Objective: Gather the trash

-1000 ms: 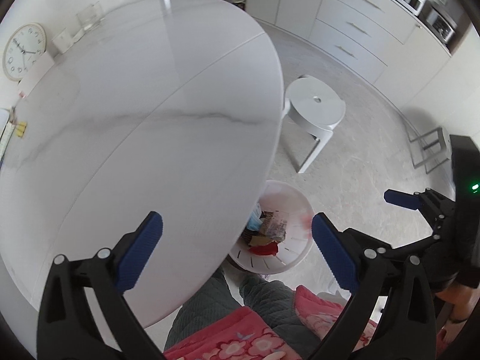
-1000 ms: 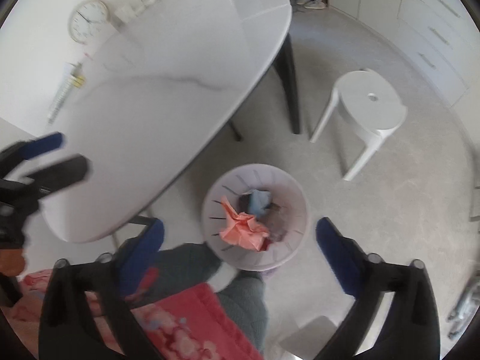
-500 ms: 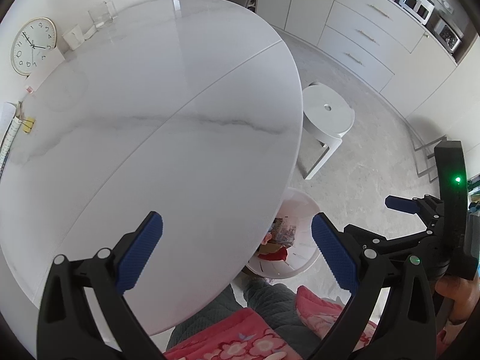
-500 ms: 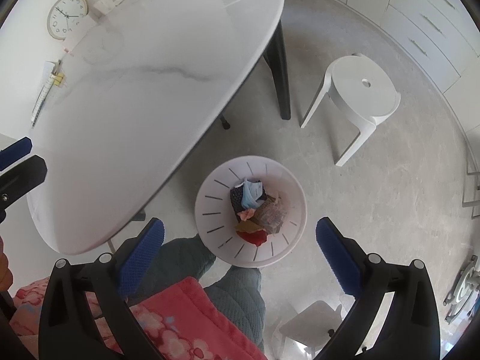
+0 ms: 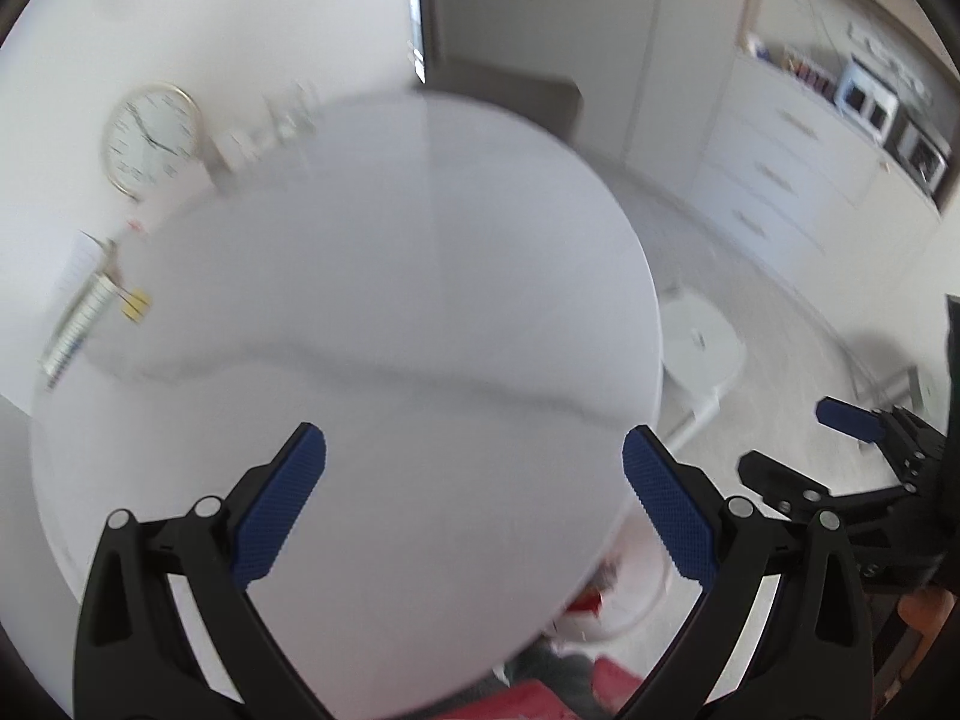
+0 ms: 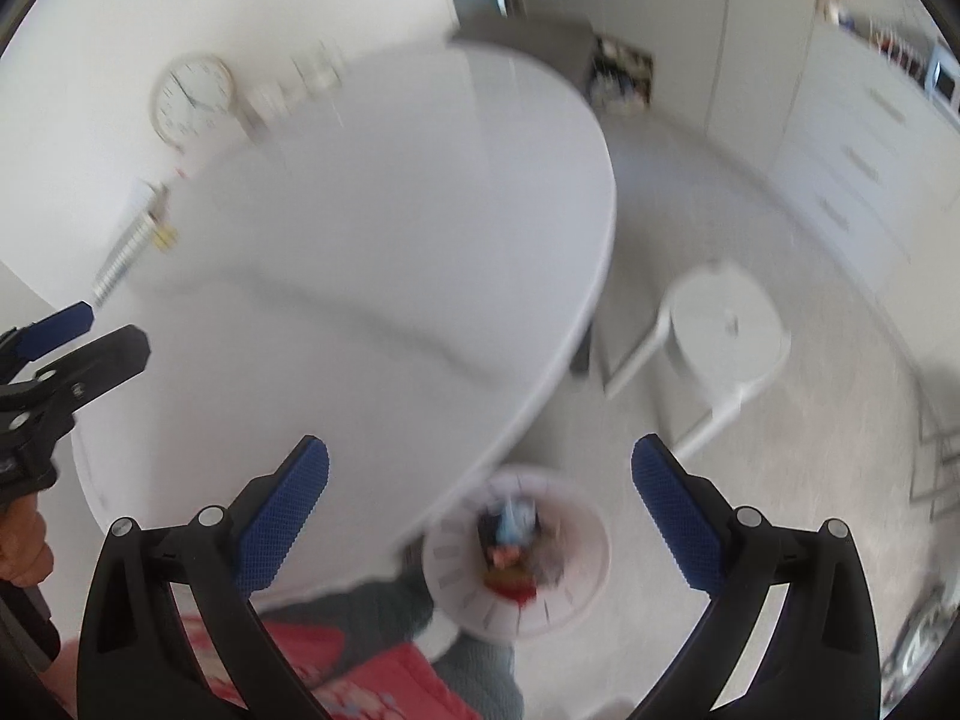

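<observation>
You are holding the left gripper with its blue-padded black fingers spread wide and nothing between them, hanging over the near part of the white oval marble-patterned table. You are holding the right gripper just as wide, also gripping nothing, and it is pointing down past the table's edge toward the floor. The round white slatted plastic waste basket is sitting on the pale floor beside the table's near rim, close to your grey trouser legs. Crumpled trash in red, blue and brown is lying inside it, though blur is hiding the single pieces. In the left view only a sliver of the basket is peeking from under the tabletop. A round white plastic stool is standing well apart from the basket, and a gold-rimmed round clock is leaning at the table's far side.
</observation>
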A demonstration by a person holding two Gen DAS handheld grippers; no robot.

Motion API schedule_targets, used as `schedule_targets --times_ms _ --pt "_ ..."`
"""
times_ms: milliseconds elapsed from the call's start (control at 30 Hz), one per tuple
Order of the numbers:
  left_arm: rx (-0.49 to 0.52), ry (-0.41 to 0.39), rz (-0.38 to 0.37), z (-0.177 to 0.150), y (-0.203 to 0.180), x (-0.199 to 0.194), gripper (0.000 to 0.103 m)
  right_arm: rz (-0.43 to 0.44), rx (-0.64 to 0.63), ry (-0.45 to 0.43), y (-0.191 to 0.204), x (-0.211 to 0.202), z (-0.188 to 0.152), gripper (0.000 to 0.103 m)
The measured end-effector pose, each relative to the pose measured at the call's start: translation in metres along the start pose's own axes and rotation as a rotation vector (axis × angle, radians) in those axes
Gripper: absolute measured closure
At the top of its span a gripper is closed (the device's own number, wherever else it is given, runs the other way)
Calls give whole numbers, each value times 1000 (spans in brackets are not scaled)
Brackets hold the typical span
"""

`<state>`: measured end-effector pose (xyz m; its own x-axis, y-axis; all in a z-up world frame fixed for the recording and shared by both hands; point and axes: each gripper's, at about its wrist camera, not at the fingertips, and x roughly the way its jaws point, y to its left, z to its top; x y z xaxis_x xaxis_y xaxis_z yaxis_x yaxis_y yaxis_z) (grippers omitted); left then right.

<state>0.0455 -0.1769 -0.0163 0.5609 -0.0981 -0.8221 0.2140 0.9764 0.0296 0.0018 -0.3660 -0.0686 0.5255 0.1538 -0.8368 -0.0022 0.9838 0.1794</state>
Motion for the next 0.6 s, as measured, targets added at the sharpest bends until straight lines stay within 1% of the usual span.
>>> schedule_targets --times_ms 67,100,133,167,233,300,367,433,533,600 --pt "-30 -67 18 20 11 -23 8 0 -37 -71 13 -21 25 3" --pt "-41 -104 30 30 16 -36 8 0 -60 -123 20 -35 41 3" --pt "-48 -153 44 43 21 -53 8 3 -75 -154 25 -44 52 3" --pt "-50 -186 54 51 24 -64 8 7 -86 -188 30 -55 64 3" --pt "-51 -277 96 72 30 -95 8 23 -100 -280 40 -84 95 3" --pt "-54 -353 140 91 32 -121 8 44 -113 -340 49 -106 116 2" --pt "-79 -410 177 106 35 -140 8 61 -143 -403 62 -131 140 2" --pt "-129 -468 235 116 42 -161 8 66 -170 -458 72 -151 154 2" --pt "-173 -483 250 119 49 -176 8 76 -185 -524 84 -173 162 2" --pt "-190 -483 272 117 49 -180 8 94 -191 -547 91 -178 158 2"
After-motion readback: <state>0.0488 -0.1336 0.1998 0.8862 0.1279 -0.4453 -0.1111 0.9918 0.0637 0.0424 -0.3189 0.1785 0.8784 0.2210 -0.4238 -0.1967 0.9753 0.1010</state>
